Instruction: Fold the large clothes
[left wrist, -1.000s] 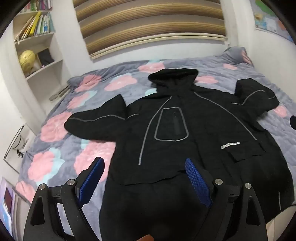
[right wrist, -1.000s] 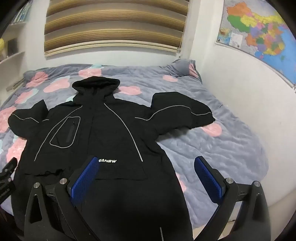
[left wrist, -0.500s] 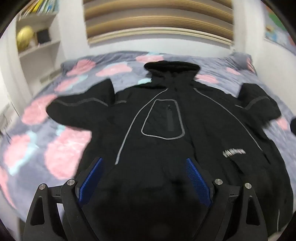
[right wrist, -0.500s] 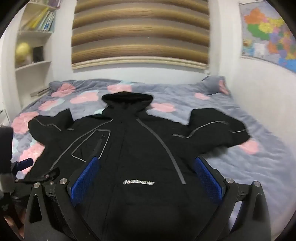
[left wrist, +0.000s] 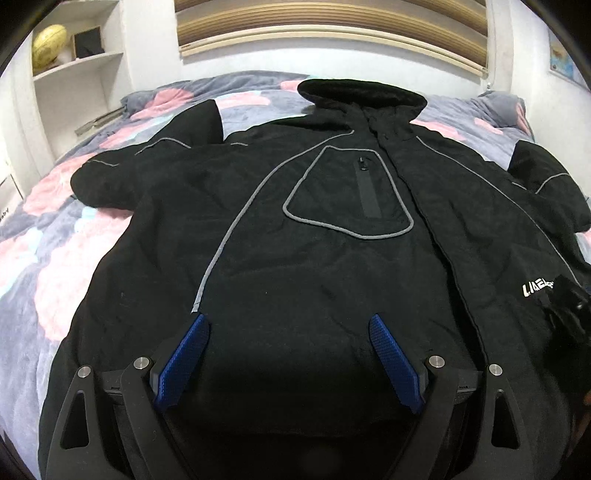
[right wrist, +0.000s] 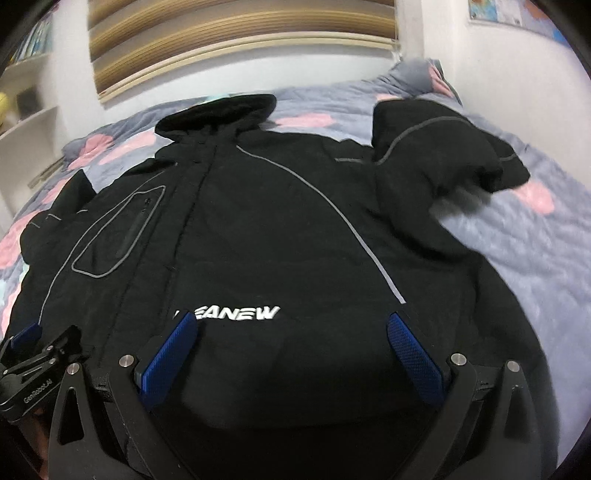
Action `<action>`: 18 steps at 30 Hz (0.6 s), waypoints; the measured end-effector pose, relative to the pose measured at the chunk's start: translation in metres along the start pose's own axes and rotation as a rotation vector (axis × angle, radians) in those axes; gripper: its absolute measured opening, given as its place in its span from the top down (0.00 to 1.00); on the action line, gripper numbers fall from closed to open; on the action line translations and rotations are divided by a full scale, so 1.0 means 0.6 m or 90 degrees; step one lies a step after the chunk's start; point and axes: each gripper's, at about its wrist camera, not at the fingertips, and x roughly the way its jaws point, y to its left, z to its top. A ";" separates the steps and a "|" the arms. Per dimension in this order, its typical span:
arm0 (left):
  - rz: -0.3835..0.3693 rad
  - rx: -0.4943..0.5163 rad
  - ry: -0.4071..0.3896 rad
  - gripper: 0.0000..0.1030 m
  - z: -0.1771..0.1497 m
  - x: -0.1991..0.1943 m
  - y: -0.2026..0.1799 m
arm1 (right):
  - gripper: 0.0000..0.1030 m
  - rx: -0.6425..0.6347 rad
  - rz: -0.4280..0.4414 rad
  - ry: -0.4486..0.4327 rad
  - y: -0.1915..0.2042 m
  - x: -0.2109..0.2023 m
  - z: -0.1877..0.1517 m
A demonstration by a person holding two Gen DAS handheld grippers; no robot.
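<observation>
A large black hooded jacket (left wrist: 325,266) with grey piping lies front up, spread on the bed, hood at the far end. It also fills the right wrist view (right wrist: 280,243), where white lettering (right wrist: 236,314) shows on its lower front. Its left sleeve (left wrist: 147,166) and right sleeve (right wrist: 439,162) lie out to the sides. My left gripper (left wrist: 288,325) is open and empty, low over the jacket's lower left front. My right gripper (right wrist: 291,321) is open and empty, low over the lower right front. The left gripper (right wrist: 26,358) shows at the right wrist view's left edge.
The bed has a grey quilt with pink flowers (left wrist: 55,258). White shelves (left wrist: 74,62) stand at the far left. A slatted blind (left wrist: 332,26) hangs on the far wall. A pillow (right wrist: 424,77) lies at the far right corner, by the white wall.
Both grippers have come down and forward, closer to the jacket's lower front. Both stay open. The jacket has not moved.
</observation>
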 end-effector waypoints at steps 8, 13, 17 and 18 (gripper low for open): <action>-0.018 -0.001 0.017 0.11 -0.008 0.014 0.005 | 0.00 -0.023 -0.020 -0.006 0.004 0.008 -0.023; -0.019 0.005 0.018 0.09 -0.008 0.016 -0.002 | 0.00 -0.030 -0.035 -0.002 0.008 0.004 -0.026; -0.024 0.001 0.027 0.09 -0.007 0.000 -0.003 | 0.00 -0.037 -0.065 0.000 0.011 -0.027 -0.033; -0.029 -0.001 0.026 0.10 -0.009 -0.010 -0.002 | 0.00 -0.037 -0.068 0.000 0.013 -0.042 -0.034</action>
